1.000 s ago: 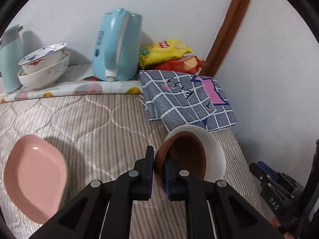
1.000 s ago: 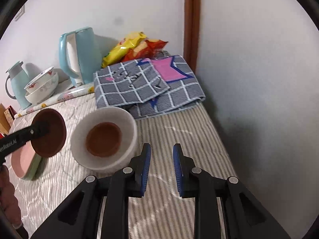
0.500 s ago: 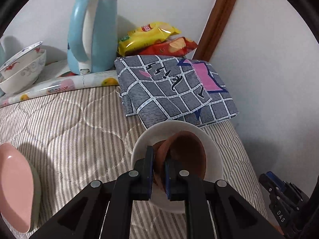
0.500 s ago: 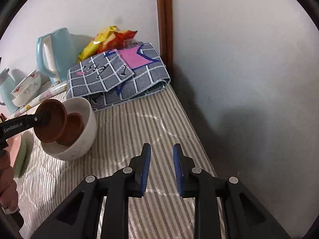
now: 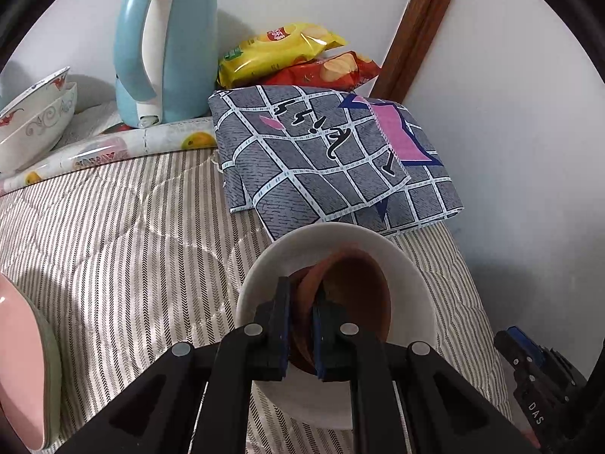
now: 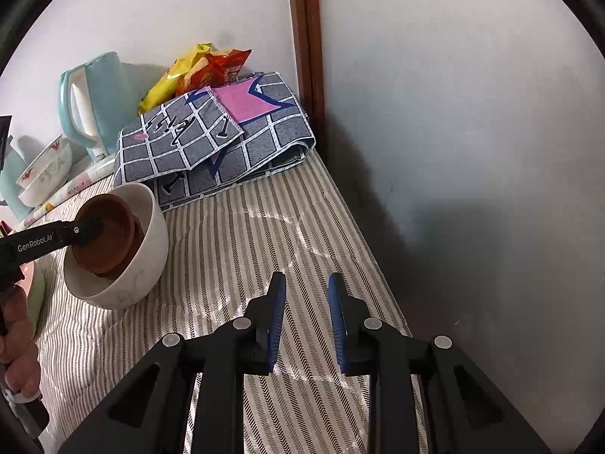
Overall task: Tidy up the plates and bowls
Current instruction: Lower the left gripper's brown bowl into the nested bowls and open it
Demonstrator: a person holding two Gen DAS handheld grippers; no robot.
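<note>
Pinching the rim of the brown bowl (image 5: 363, 291) between my left fingers (image 5: 281, 325), I hold it tilted inside the white bowl (image 5: 412, 283), which sits on the striped bed cover (image 5: 124, 257) just in front of the folded checked cloth (image 5: 332, 159). The right wrist view shows a second brown piece (image 6: 134, 238) lying under the 1 I grip, so I judge the aim is nesting the small dishes inside the large one. My left gripper (image 5: 300, 327) grips the near edge so the far edge can go down first and slide into the hollow.

My right gripper (image 6: 304, 321) hangs over bare cover beside the wall, its fingers spread apart and holding nothing, kept clear so it does not knock the white bowl.

At the left edge, a pink plate (image 5: 19, 359) rests on a green plate (image 5: 55, 355), already stacked. Farther back, 2 patterned bowls (image 5: 34, 121) sit nested beside the blue kettle (image 5: 162, 45), with snack bags (image 5: 287, 56) behind the cloth.

Next, I judge, comes leveling the brown bowl and letting go gently; dropping it tilted could chip a rim or tip the white bowl on this soft surface.
</note>
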